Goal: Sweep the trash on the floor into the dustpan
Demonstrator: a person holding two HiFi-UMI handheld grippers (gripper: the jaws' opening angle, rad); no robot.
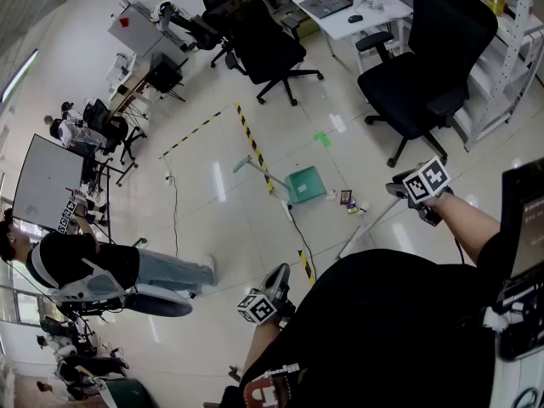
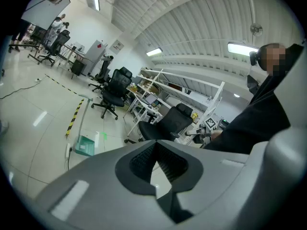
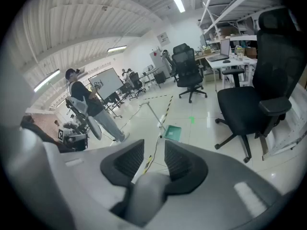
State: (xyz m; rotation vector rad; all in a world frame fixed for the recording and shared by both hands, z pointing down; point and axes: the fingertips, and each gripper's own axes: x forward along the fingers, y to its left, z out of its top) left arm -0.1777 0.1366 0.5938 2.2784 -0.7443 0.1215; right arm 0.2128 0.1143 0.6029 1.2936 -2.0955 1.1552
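Note:
A green dustpan stands on the floor with its long handle slanting up to the left. It also shows in the left gripper view and the right gripper view. Small bits of trash lie just right of it. My right gripper is shut on a pale broom handle, which slants down to the left. My body hides the broom's lower end. My left gripper hangs nearer me, shut and holding nothing.
Black office chairs stand beyond the dustpan, with a white desk behind them and shelving at the right. Yellow-black tape and a cable cross the floor. A person is at the left.

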